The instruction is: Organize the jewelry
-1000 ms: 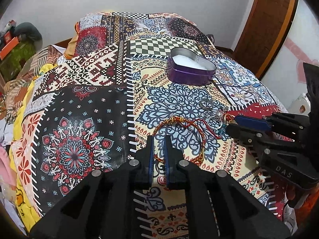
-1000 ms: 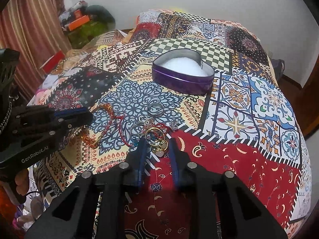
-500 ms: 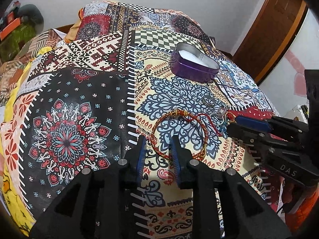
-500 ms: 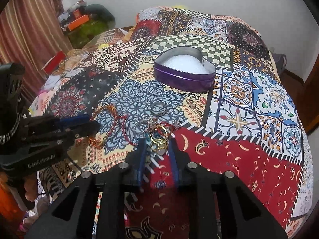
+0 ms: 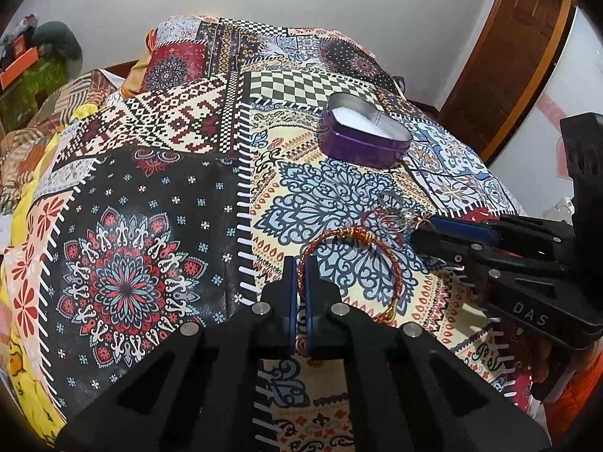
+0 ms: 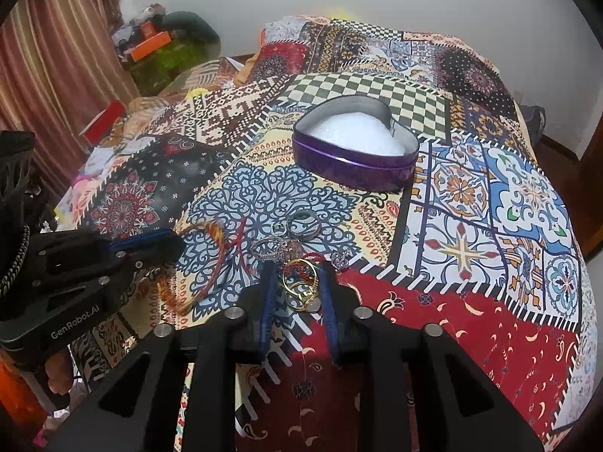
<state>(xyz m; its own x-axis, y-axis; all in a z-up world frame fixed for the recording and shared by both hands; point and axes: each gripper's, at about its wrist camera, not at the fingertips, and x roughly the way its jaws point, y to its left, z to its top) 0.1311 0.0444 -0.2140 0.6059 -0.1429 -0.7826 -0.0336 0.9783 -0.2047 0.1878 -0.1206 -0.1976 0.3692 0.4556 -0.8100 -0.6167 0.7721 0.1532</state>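
White wall (image 5: 339,11), wooden door (image 5: 505,60), striped curtain (image 6: 56,67), patchwork-covered bed (image 6: 490,196).

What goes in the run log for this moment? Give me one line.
left gripper: shut on red-gold bracelet | right gripper: open around gold rings | heart tin: open, no jewelry inside

The left gripper's (image 5: 300,268) blue pads (image 5: 289,282) cover part of the red-and-gold braided bracelet (image 5: 341,234). In the left wrist view, the right gripper (image 5: 426,231) hides most of the ring pile (image 5: 394,213). The gold rings (image 6: 299,290) between the right gripper's (image 6: 297,278) fingers overlap, their count unclear.
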